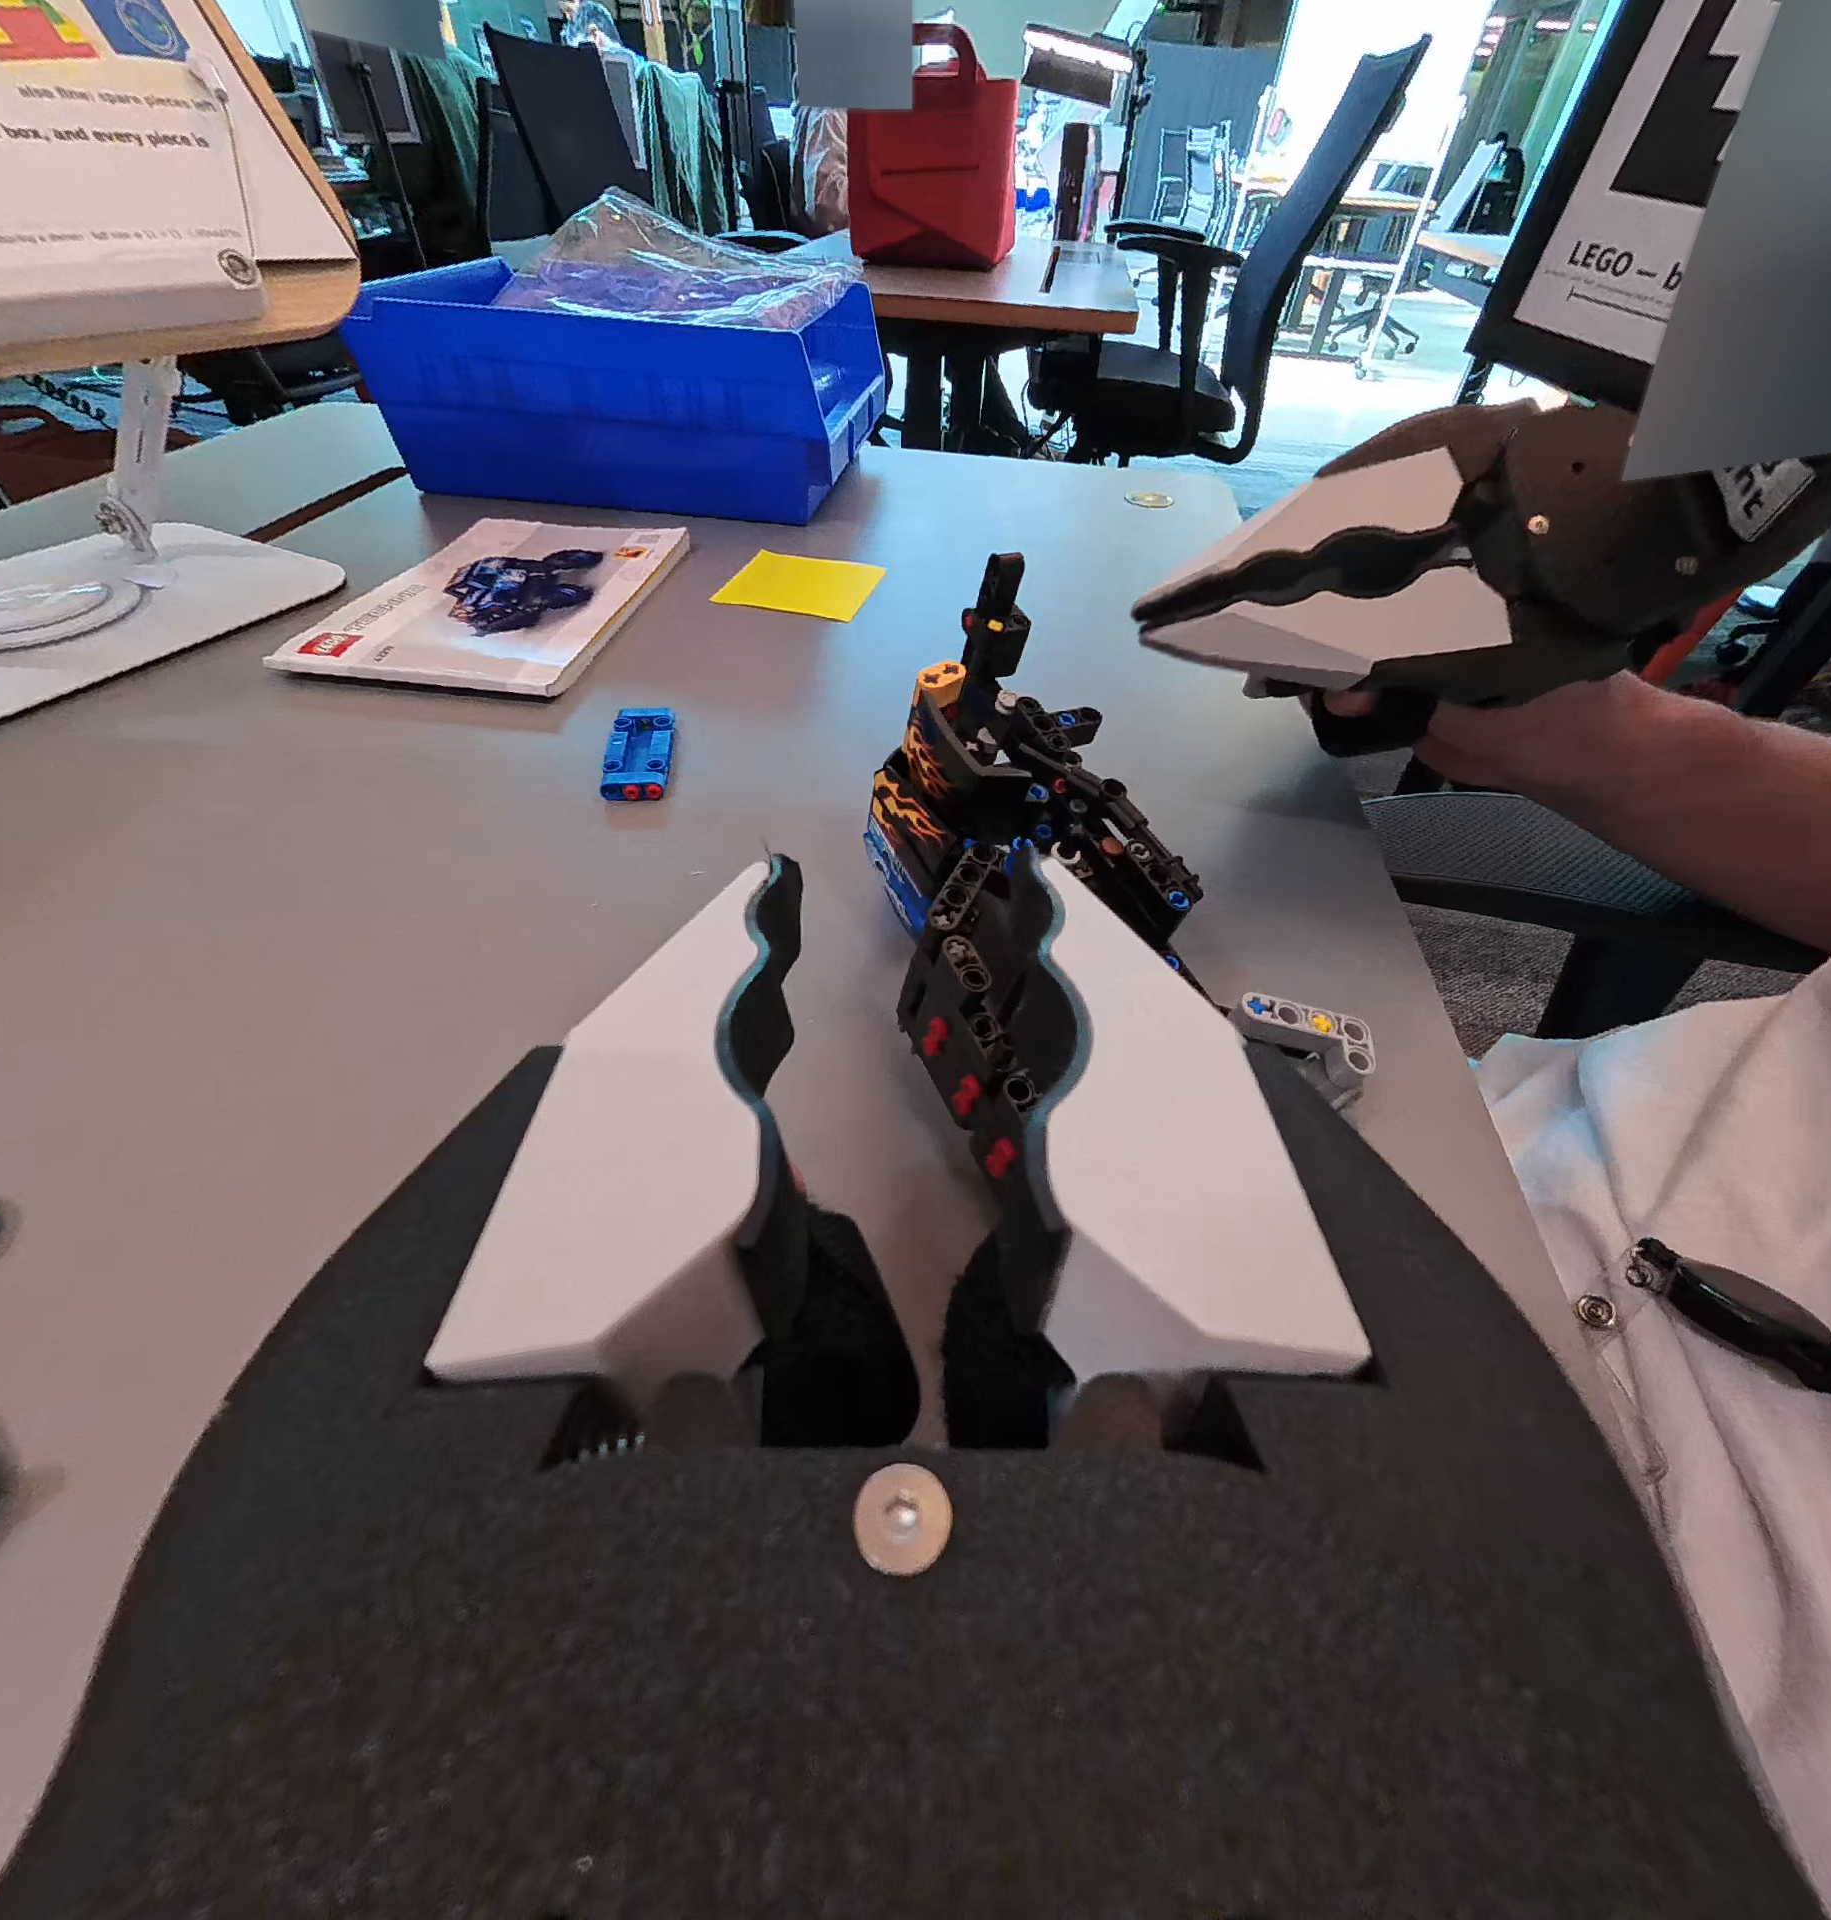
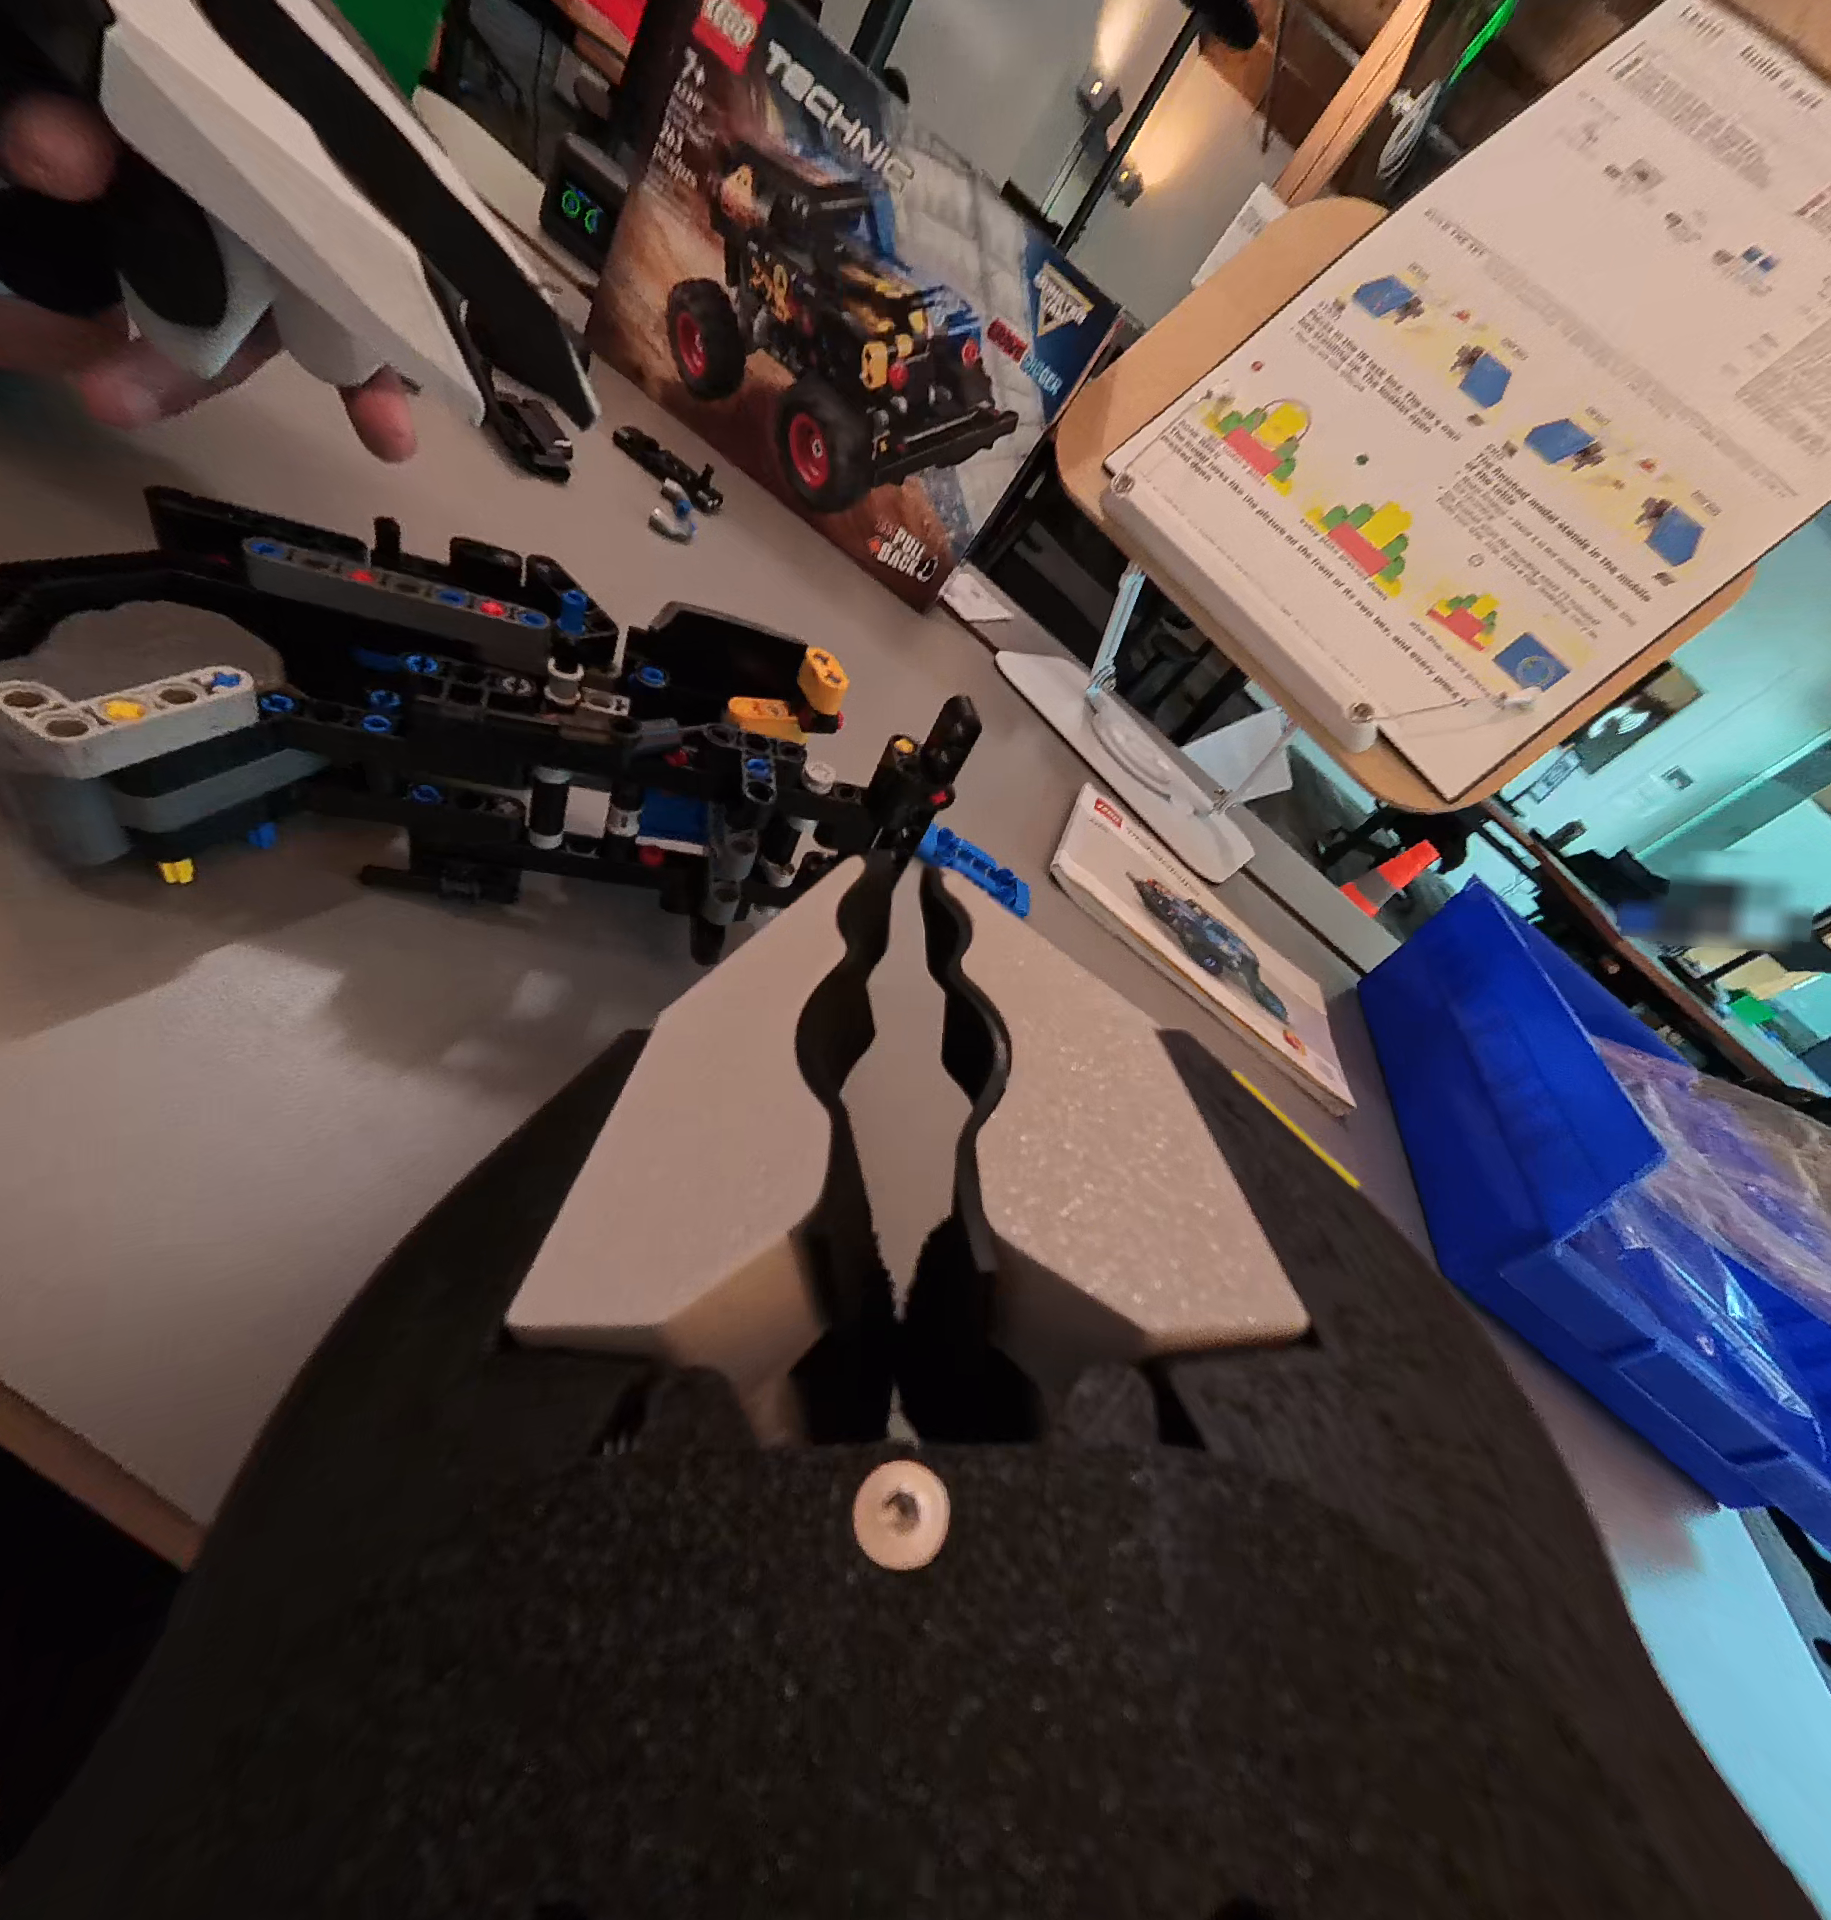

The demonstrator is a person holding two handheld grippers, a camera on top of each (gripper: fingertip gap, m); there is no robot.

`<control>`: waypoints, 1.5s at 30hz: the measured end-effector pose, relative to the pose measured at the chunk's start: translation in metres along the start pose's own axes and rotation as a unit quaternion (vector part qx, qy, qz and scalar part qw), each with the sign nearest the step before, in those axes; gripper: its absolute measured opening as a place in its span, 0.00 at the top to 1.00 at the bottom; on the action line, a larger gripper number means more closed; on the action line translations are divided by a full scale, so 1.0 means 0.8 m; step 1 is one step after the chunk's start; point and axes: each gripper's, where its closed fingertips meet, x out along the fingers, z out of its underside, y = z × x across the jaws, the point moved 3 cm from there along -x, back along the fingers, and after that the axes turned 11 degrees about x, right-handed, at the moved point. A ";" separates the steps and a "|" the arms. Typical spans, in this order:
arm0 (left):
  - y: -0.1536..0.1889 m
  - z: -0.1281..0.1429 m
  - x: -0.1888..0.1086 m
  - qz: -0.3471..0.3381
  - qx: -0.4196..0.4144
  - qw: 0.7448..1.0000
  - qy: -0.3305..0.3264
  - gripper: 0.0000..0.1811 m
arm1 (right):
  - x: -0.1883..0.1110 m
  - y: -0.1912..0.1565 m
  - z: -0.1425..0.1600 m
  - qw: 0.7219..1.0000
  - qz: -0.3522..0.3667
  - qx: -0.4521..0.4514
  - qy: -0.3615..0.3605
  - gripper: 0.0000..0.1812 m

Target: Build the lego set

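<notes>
Left wrist view, half-built black brick chassis [image 1: 1004, 862], flame stickers, blue pins

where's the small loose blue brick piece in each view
Left wrist view: the blue brick piece lies alone on the grey table, left of the black brick vehicle frame.
Right wrist view: it peeks out just beyond the right gripper.
Shared landmark: the instruction booklet, just beyond it.
</notes>
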 end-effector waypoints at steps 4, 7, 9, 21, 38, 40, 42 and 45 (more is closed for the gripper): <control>0.000 0.001 0.001 -0.001 0.002 1.000 -0.005 0.77 | -0.003 0.003 -0.009 0.999 0.025 0.009 0.032 0.85; 0.000 0.001 0.001 -0.001 0.000 1.000 -0.005 0.77 | 0.000 0.004 -0.005 0.999 0.036 0.016 0.027 0.81; -0.001 0.001 0.001 -0.002 -0.003 1.000 -0.005 0.77 | -0.002 0.008 -0.008 0.998 0.052 0.024 0.038 0.78; -0.001 0.005 0.002 -0.001 0.001 1.000 -0.016 0.77 | 0.001 0.010 0.000 0.998 0.053 0.017 0.030 0.76; -0.002 0.010 0.006 -0.004 0.002 0.999 -0.034 0.77 | -0.016 0.015 -0.022 0.961 -0.036 0.268 0.061 0.90; -0.001 0.011 0.008 -0.003 0.007 0.999 -0.040 0.75 | -0.013 0.000 -0.018 0.964 -0.078 0.250 0.038 0.93; 0.002 0.015 0.010 0.006 0.001 0.999 -0.054 0.72 | -0.010 -0.014 -0.009 0.969 -0.102 0.225 0.009 0.96; 0.008 0.021 0.014 0.029 -0.023 0.996 -0.076 0.70 | -0.003 -0.028 0.001 0.969 -0.141 0.201 -0.028 0.95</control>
